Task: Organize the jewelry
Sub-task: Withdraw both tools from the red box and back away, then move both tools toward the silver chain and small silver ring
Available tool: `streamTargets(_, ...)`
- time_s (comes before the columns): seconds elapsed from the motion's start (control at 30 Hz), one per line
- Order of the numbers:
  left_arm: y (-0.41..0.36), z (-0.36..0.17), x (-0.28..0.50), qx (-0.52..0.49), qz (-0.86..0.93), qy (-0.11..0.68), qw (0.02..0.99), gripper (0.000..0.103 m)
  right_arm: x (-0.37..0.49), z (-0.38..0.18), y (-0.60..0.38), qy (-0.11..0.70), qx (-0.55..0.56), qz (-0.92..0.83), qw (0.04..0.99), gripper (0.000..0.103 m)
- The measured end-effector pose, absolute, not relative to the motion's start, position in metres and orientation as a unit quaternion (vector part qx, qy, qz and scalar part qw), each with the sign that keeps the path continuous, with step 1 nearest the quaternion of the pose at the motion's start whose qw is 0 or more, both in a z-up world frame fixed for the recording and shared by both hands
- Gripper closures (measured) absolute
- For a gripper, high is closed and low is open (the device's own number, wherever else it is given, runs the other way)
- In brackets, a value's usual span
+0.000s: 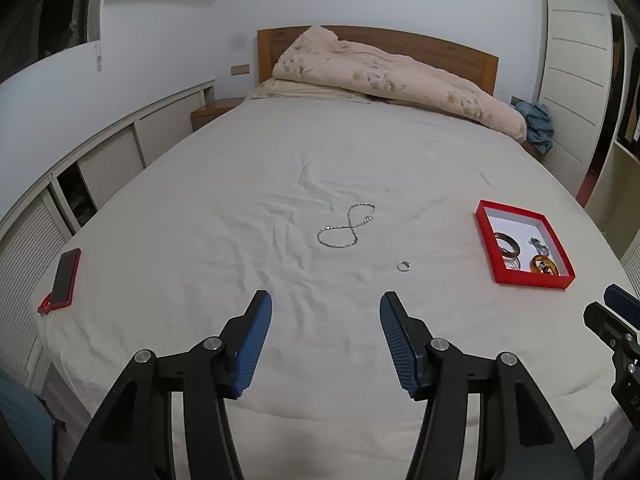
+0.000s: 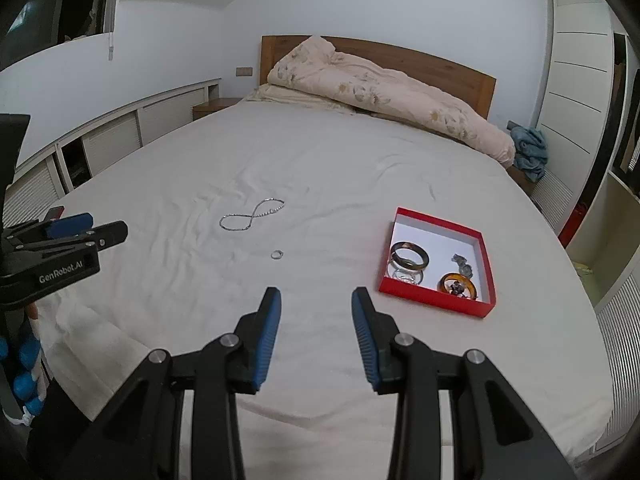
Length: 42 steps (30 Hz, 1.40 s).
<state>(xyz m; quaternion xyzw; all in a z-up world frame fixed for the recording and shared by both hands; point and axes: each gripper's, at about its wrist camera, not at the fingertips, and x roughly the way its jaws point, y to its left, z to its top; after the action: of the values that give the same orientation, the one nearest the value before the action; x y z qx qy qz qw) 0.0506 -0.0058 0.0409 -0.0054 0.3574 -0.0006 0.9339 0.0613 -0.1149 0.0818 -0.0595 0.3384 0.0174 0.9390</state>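
Note:
A silver chain necklace [image 1: 347,227] lies in a figure-eight on the white bed sheet; it also shows in the right wrist view [image 2: 252,215]. A small silver ring [image 1: 403,266] lies nearer, to its right, also in the right wrist view [image 2: 277,255]. A red tray [image 1: 486,227] at the right holds a dark bangle [image 2: 409,261], an amber bangle [image 2: 458,283], a clear bangle and a small silver piece; the tray's rim shows in the right wrist view [image 2: 434,303]. My left gripper [image 1: 326,310] is open and empty above the sheet. My right gripper [image 2: 316,304] is open and empty, left of the tray.
A phone in a red case [image 1: 64,277] lies at the bed's left edge. A rolled pink quilt [image 1: 400,76] lies against the wooden headboard. Low cabinets [image 1: 112,160] run along the left wall, a wardrobe [image 1: 576,60] on the right.

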Motion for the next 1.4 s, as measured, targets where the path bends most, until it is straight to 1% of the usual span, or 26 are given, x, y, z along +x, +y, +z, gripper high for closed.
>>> streamTargets(0.43, -0.006, 0.024, 0.067, 0.0, -0.002, 0.374, 0.927, 0.047, 0.076, 0.068, -0.122, 0.351, -0.043, 0.018, 0.935, 0.068)
streamTargets(0.7, -0.003, -0.004, 0.091, 0.0, -0.007, 0.398, 0.917, 0.047, 0.101, 0.032, -0.134, 0.383, -0.018, 0.03, 0.923, 0.068)
streamTargets(0.8, 0.0, -0.015, 0.102, 0.001, -0.012, 0.404, 0.915, 0.045, 0.113, 0.019, -0.135, 0.393, -0.008, 0.041, 0.918, 0.068)
streamTargets(0.9, 0.003, -0.026, 0.119, 0.001, -0.016, 0.411, 0.912, 0.042, 0.13, 0.007, -0.133, 0.401, 0.0, 0.056, 0.914, 0.068)
streamTargets(1.23, 0.033, -0.071, 0.201, -0.031, -0.004, 0.444, 0.895, 0.042, 0.216, -0.038, -0.115, 0.43, 0.008, 0.1, 0.897, 0.068)
streamTargets(1.3, 0.034, -0.08, 0.219, -0.033, -0.008, 0.447, 0.894, 0.043, 0.234, -0.05, -0.111, 0.436, 0.008, 0.107, 0.893, 0.068)
streamTargets(1.4, 0.033, -0.089, 0.24, -0.038, -0.018, 0.452, 0.891, 0.046, 0.26, -0.067, -0.104, 0.445, 0.006, 0.119, 0.888, 0.068)
